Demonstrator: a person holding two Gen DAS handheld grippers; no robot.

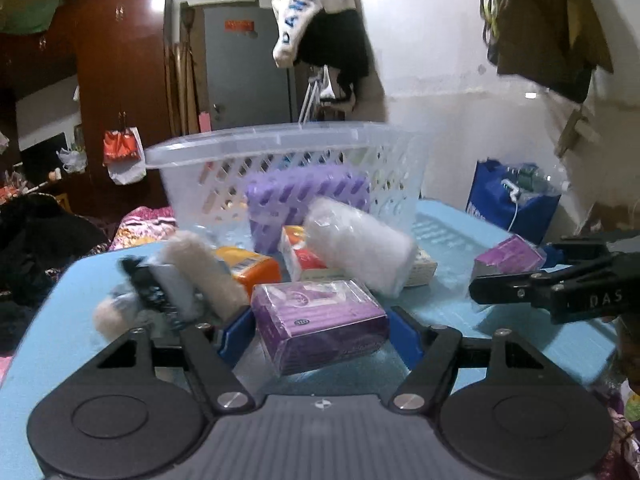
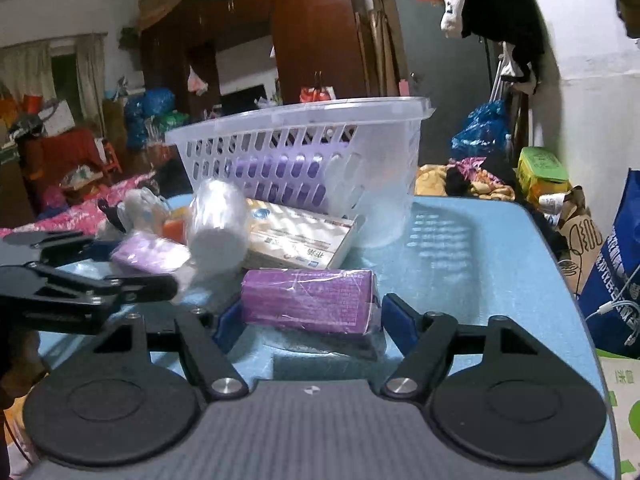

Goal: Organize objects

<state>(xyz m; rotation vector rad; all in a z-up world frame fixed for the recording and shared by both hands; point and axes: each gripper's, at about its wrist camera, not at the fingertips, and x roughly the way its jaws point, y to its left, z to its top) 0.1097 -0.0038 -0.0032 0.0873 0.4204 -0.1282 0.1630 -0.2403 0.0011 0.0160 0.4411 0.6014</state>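
Observation:
My left gripper (image 1: 320, 326) is shut on a purple wrapped box (image 1: 320, 326), held between its blue fingers (image 1: 236, 332) just above the blue table (image 1: 64, 320). My right gripper (image 2: 308, 316) is shut on a second purple box (image 2: 308, 300); that box also shows in the left wrist view (image 1: 508, 258). A clear slotted basket (image 1: 280, 148) stands behind with a purple pack (image 1: 308, 192) inside; it also shows in the right wrist view (image 2: 304, 132). A white wrapped roll (image 1: 360, 244) leans in front of the basket.
Loose items lie on the table: an orange pack (image 1: 248, 268), a red and white box (image 1: 304, 256), a fluffy beige roll (image 1: 208, 272), and a flat white box (image 2: 296, 240). A blue bag (image 1: 512, 200) stands beyond the table's right edge.

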